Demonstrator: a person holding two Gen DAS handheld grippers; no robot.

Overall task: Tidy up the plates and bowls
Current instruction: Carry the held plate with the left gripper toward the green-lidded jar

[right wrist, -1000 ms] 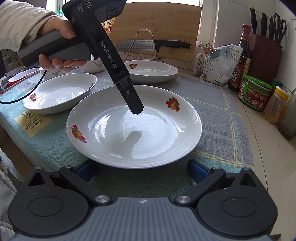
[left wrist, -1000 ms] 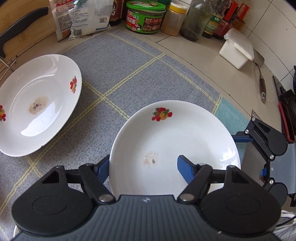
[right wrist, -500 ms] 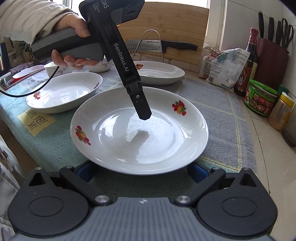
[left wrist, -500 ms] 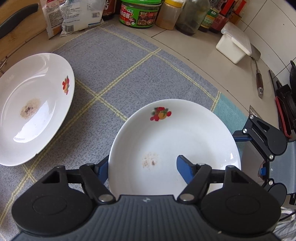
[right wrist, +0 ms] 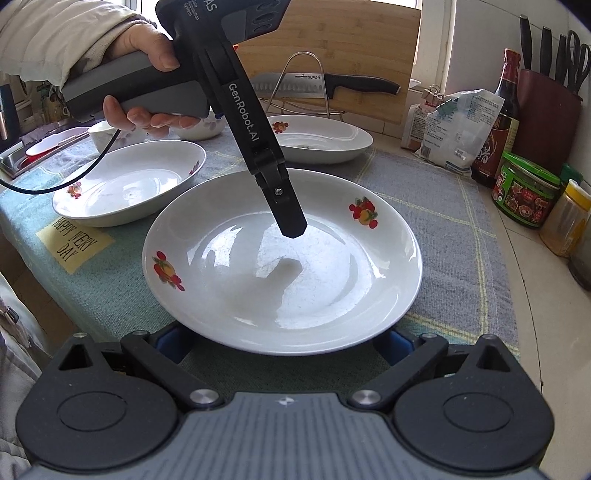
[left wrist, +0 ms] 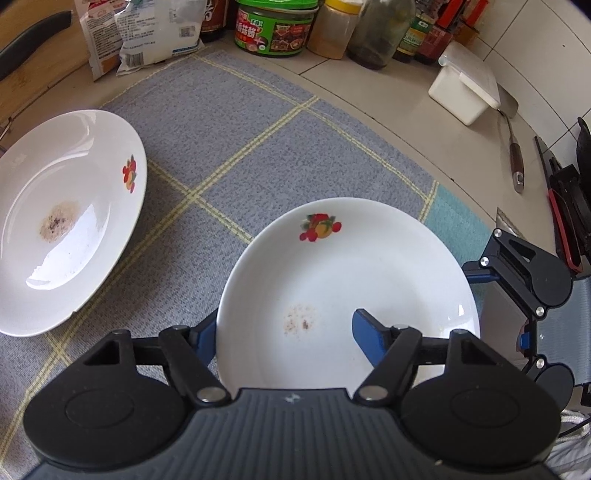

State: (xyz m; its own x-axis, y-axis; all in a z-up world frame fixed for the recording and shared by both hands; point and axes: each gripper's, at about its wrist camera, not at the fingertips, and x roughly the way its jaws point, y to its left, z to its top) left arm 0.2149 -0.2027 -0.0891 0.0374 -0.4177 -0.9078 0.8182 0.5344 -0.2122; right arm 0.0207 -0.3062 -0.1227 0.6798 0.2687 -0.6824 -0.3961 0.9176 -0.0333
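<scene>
A white plate with fruit prints lies on the checked cloth, with crumbs in its middle. My left gripper straddles its rim, one blue finger outside and the other over the plate's well, jaws apart and not pinching. In the right wrist view that finger hovers just above the same plate. My right gripper stands open at the plate's near edge, its fingertips hidden under the rim. A second plate with a dark stain lies further off, and a third plate sits to the left.
Two small bowls stand behind the person's hand. A knife on a wire rack leans against a cutting board. Bags, jars and bottles line the back; a white box and a spatula lie on the counter.
In the right wrist view the left gripper's finger has drifted slightly right over the plate. The plates have not moved and the right gripper has kept still.
</scene>
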